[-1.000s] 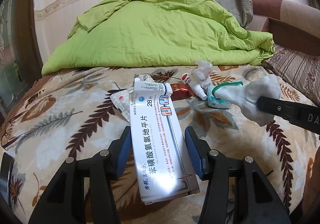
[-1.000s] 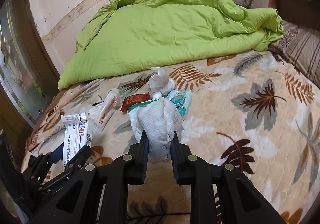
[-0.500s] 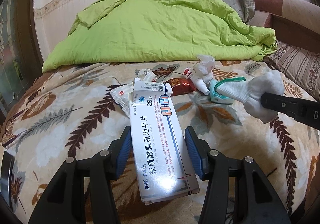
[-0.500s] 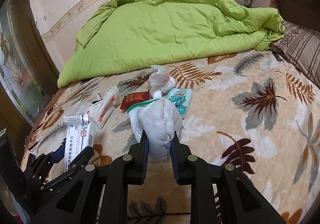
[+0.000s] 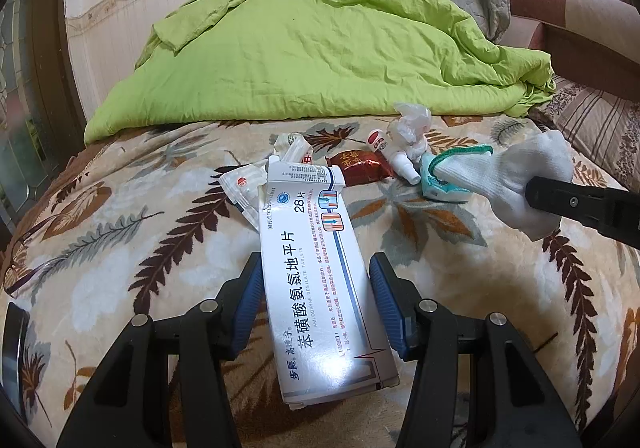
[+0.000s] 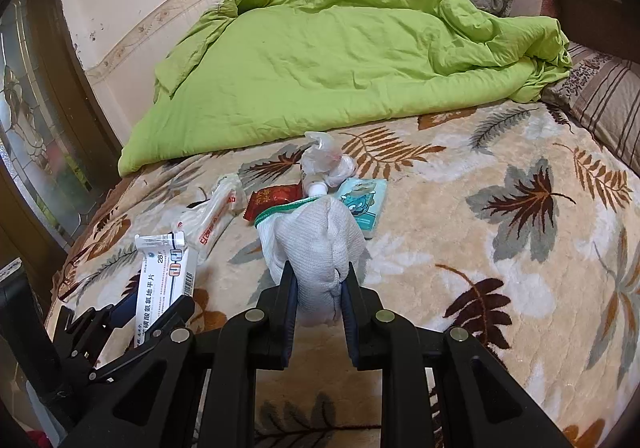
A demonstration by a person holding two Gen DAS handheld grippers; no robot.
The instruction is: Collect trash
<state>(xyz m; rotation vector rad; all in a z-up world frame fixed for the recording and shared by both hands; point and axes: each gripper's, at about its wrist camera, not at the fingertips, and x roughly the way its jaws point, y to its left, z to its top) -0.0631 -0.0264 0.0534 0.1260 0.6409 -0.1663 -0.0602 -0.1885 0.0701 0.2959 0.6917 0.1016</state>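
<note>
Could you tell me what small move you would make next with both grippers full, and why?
I would probably carry both loads off the bed to wherever the trash goes, which no view shows. The left hand-held gripper is shut on the medicine box and the right hand-held gripper on the white glove, so neither can take the red wrapper or teal packet on the blanket.

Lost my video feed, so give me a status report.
Left gripper shut on medicine box. Right gripper shut on white sock. Wrappers and tissue pack remain on blanket. Nothing blocking.
</note>
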